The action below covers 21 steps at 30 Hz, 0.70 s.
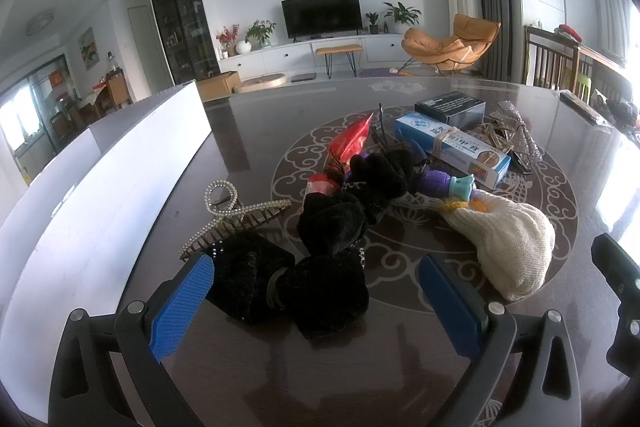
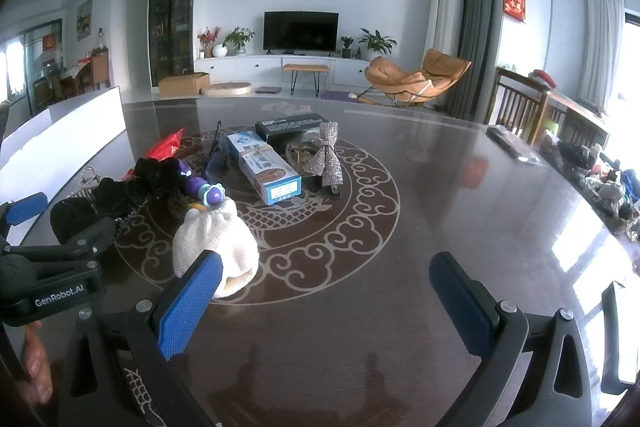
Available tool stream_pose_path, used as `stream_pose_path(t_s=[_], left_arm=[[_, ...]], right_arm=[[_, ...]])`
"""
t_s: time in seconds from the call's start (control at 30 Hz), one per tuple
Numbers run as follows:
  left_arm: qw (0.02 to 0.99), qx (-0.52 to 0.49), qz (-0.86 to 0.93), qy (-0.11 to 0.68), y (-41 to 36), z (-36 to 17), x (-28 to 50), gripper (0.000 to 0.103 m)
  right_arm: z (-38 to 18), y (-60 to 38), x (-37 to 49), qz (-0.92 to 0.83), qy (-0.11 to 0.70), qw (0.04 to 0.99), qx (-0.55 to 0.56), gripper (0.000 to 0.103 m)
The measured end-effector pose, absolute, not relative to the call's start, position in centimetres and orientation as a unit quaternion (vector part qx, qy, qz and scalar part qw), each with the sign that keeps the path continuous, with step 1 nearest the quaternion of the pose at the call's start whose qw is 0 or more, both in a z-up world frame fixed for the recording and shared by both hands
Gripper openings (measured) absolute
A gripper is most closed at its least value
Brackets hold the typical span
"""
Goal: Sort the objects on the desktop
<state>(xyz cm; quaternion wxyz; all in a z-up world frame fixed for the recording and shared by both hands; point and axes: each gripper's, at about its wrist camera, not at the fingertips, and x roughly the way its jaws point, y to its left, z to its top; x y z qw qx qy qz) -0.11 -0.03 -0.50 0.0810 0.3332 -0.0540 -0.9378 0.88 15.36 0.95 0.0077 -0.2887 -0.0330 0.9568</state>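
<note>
Two grippers over a dark glossy table (image 2: 460, 187) with a pale cloud-scroll medallion inlaid in it; the clutter sits on the medallion's left half and centre.

Left gripper (image 1: 316, 291): jaws wide apart, gripping nothing, blue pads either side of a black velvet bow (image 1: 292, 283), which lies at the near-left edge of the medallion. No contact that I can see. Just left of the bow, touching it, is a pearl-studded claw clip (image 1: 232, 219), toothed, tilted on its side.

Right gripper (image 2: 324, 303): jaws also spread, empty, over bare table at the medallion's near edge. Its left pad is just in front of a cream knit pouch (image 2: 218, 247), drawn shut at the neck with a yellow tie.

Rest of the pile, all relative to the pouch:
- purple and teal plastic toy (image 2: 204, 193), lying flat, its end touching the pouch's neck
- black fuzzy scrunchie (image 1: 376, 171) beyond and to the left, against the toy
- red foil wrapper (image 1: 352, 141) farther back left, crumpled, pointing up
- blue-and-white carton (image 2: 264, 165) behind it, long, rubber band around the middle
- black box (image 2: 294, 129) behind the carton, touching it
- silver glitter bow (image 2: 326, 159) right of the carton, with what may be loose rubber bands beside it; too blurred to confirm

White box wall (image 1: 112, 167) runs along the table's left side, well apart from the medallion.
</note>
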Motion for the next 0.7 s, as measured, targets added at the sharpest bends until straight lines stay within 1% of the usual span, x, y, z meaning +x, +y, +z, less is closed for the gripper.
stream_pose_path(t_s=[0.7], left_arm=[[0.080, 0.334, -0.938, -0.053, -0.03, -0.60, -0.13, 0.103]], right_arm=[[0.69, 15.38, 0.71, 0.953, -0.034, 0.007, -0.301, 0.103]])
